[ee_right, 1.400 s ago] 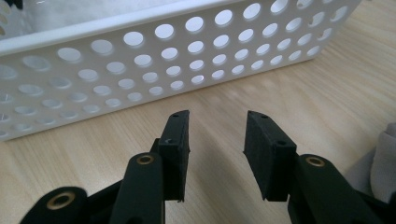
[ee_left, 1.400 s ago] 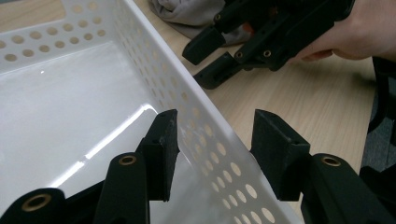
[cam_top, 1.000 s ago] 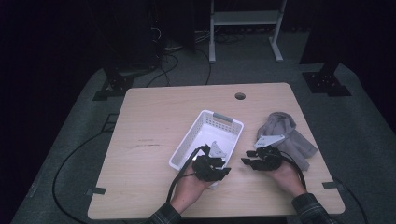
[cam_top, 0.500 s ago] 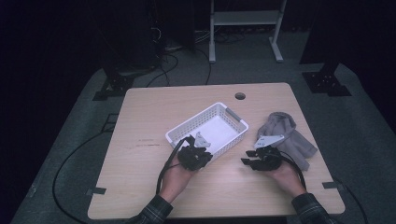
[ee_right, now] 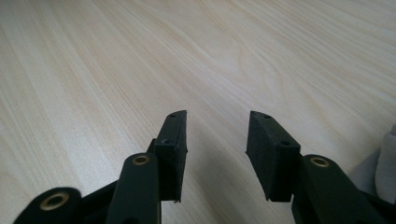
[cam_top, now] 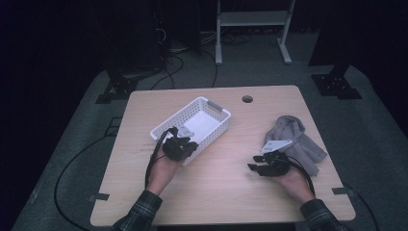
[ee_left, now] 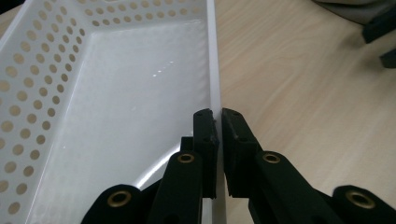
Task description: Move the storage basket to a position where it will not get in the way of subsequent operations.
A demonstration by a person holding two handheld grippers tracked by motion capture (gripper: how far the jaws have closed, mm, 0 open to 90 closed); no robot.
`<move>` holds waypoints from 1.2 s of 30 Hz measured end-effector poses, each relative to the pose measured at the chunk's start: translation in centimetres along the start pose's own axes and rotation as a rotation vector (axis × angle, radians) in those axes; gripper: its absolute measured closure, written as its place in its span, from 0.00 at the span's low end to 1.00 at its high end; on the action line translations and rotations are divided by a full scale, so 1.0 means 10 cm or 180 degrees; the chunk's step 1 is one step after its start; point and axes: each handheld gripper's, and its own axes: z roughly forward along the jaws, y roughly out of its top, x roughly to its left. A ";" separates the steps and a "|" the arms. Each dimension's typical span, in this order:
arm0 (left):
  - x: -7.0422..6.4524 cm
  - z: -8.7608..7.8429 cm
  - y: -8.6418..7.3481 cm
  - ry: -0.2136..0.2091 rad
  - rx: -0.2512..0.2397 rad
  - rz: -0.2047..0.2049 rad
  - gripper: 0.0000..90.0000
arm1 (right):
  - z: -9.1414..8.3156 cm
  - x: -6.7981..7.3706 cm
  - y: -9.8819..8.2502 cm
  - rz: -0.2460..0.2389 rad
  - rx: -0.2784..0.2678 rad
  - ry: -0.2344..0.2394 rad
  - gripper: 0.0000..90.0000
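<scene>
Pinching the perforated white plastic basket's (ee_left: 93, 70) thin wall, left gripper (ee_left: 218, 126) clenched.

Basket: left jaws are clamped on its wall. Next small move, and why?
Probably the right gripper should turn to the grey cloth and close on it. The left gripper is shut on the white basket by its side wall, the basket is empty, and the right jaws stand open over bare table beside the cloth.

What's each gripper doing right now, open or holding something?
Left gripper: shut on the white basket, clamping its side wall.
Right gripper: open, nothing between the jaws, over bare table.
</scene>
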 end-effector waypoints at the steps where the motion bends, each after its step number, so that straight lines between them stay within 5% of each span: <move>1: 0.06 -0.01 -0.01 0.0011 -0.0002 -0.0001 0.94 | 0.00 0.00 0.00 0.0009 0.0008 0.0004 0.63; 21: 1.03 -0.12 -0.18 0.0320 -0.0059 -0.0164 0.94 | 0.04 0.00 -0.01 0.0009 0.0038 0.0030 0.62; 33: 1.25 -0.10 -0.36 0.0525 0.0062 -0.0289 0.93 | 0.04 0.00 -0.02 0.0011 0.0051 0.0052 0.60; 36: 1.23 -0.14 -0.40 0.0511 -0.0091 -0.0388 0.81 | 0.04 0.00 -0.02 0.0010 0.0051 0.0054 0.60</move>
